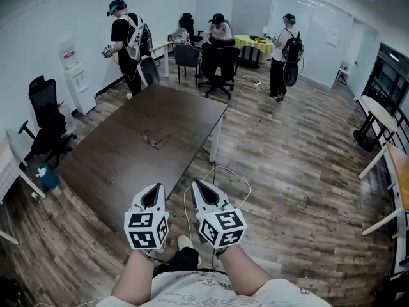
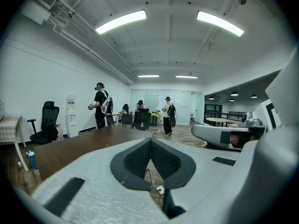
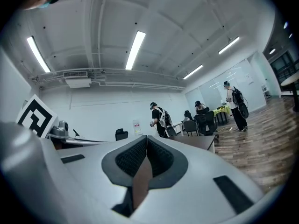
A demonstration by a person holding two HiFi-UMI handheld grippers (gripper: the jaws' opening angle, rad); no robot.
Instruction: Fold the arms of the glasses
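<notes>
Holding both tools shut and empty, a person stands at the near corner of a long dark-brown rectangular wooden table (image 1: 128,165). On it lies the task's thing, a thin dark-framed pair of glasses (image 1: 155,137).

The white left gripper w/ its marker cube (image 1: 155,187) has its jaws pressed together, nothing between the dark pads. The white right gripper w/ its own marker cube (image 1: 198,185) is likewise closed on nothing. The two sit side by side, low in the head view, at the table's near edge and well apart from the glasses.

Key relation: the glasses lie ahead of both grippers and a little to the left, about mid-table. The left gripper is the nearer. Neither gripper view shows the glasses, as both look level across the room. The frame's long axis appears to run roughly crosswise to the reach, slightly slanted. Whether the arms stand open is too small to tell for sure. A likely next move: both tools go fwd and down to the tabletop and open before any fold.

Count: one pair of glasses, one work table, two grippers. In the bkgd, three people in dark caps (image 1: 125,37) wear similar gear at the room's far end. A faint small item nearer the table's front (image 1: 110,174) can't be made out.
</notes>
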